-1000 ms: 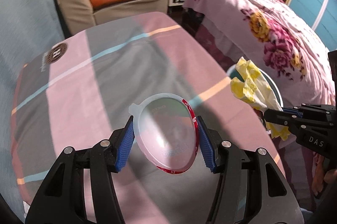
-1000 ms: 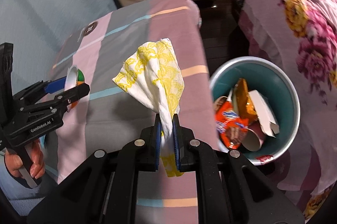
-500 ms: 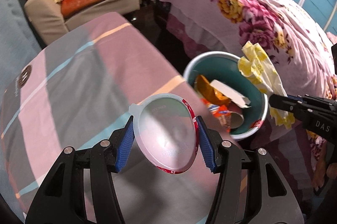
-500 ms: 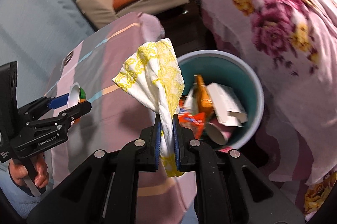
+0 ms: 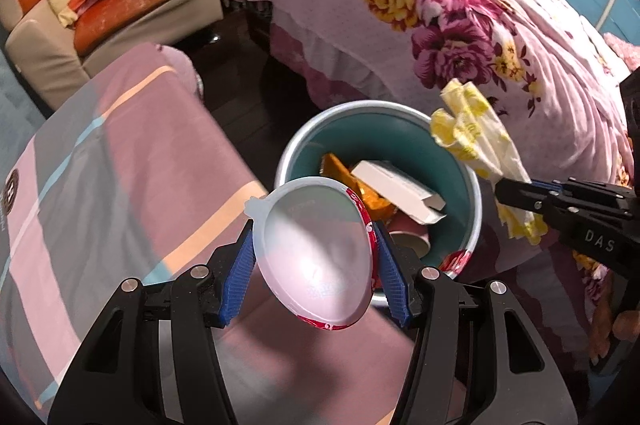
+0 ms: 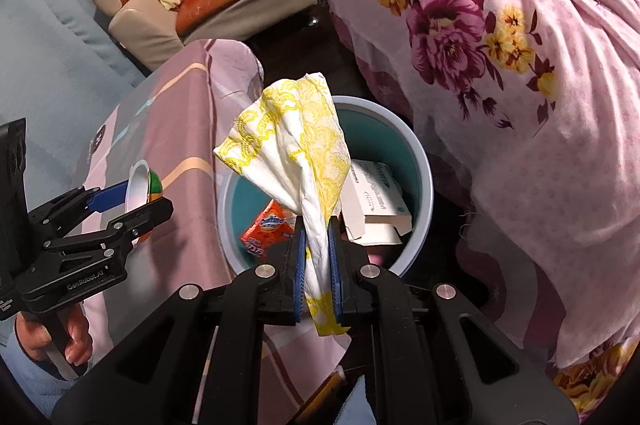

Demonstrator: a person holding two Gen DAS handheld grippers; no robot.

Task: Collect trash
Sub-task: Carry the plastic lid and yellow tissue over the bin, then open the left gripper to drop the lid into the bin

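Holding a box [image 5: 400, 191], wrappers [image 6: 267, 229] and a cup [image 5: 412, 243], the bin [image 5: 474, 209].

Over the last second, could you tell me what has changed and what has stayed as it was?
Both grippers have swung from over the striped table toward the teal bin, which now sits just ahead of each. The left gripper still clamps the small plastic cup, and the right gripper still pinches the yellow-and-white napkin. Nothing has been released; the bin's trash looks unchanged.
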